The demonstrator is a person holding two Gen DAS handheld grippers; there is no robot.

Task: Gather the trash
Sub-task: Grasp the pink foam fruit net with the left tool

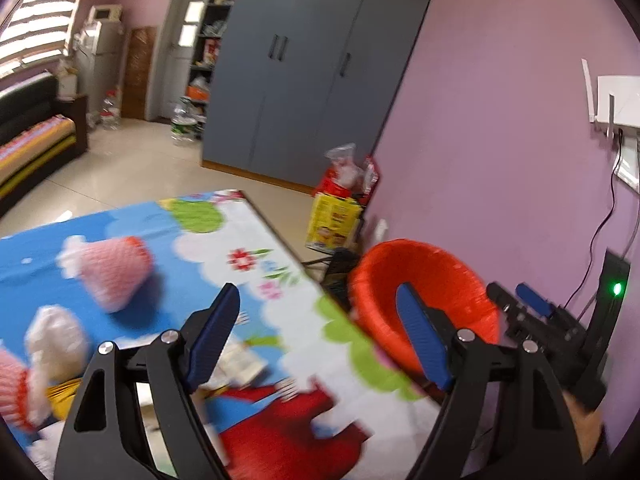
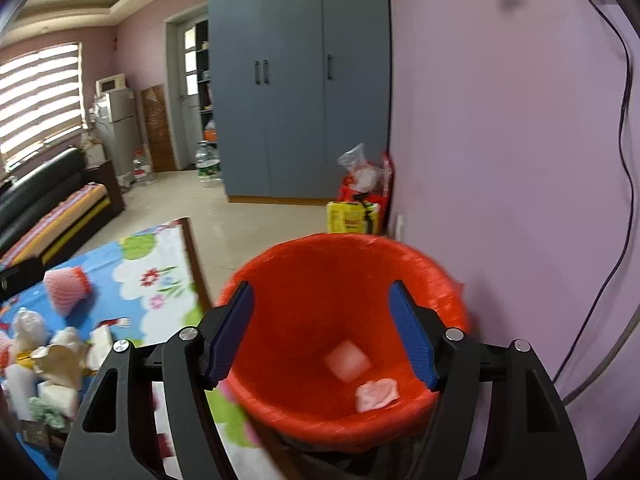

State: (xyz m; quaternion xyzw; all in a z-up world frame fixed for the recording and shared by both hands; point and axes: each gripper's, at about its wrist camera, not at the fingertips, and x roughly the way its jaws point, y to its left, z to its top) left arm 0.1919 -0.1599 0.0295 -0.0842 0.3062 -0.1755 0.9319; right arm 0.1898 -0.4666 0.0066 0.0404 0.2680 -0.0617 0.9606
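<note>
My right gripper (image 2: 322, 332) hangs over the red bin (image 2: 280, 360), its fingers apart with nothing between them; two pale scraps (image 2: 376, 394) lie at the bottom. My left gripper (image 1: 316, 340) points across the edge of the surface (image 1: 280, 280), fingers also apart and empty. The rest of the trash is on the surface: a pink foam net (image 1: 112, 272) and a white wad (image 1: 56, 340) beside it.

I judge the main risk to be a sloppy grab. The left view is smeared, so the hand seems to be moving fast; closing on a light, springy net at that pace could flick it off the surface onto the floor. The bin stands just beside the surface edge, and either hand sweeping across could knock it over.

Only the right view shows into the bin, and it shows a heap of crumpled paper (image 2: 60, 360) at the near end of the surface. Only the left view shows my right gripper from outside, above the bin's far rim.
</note>
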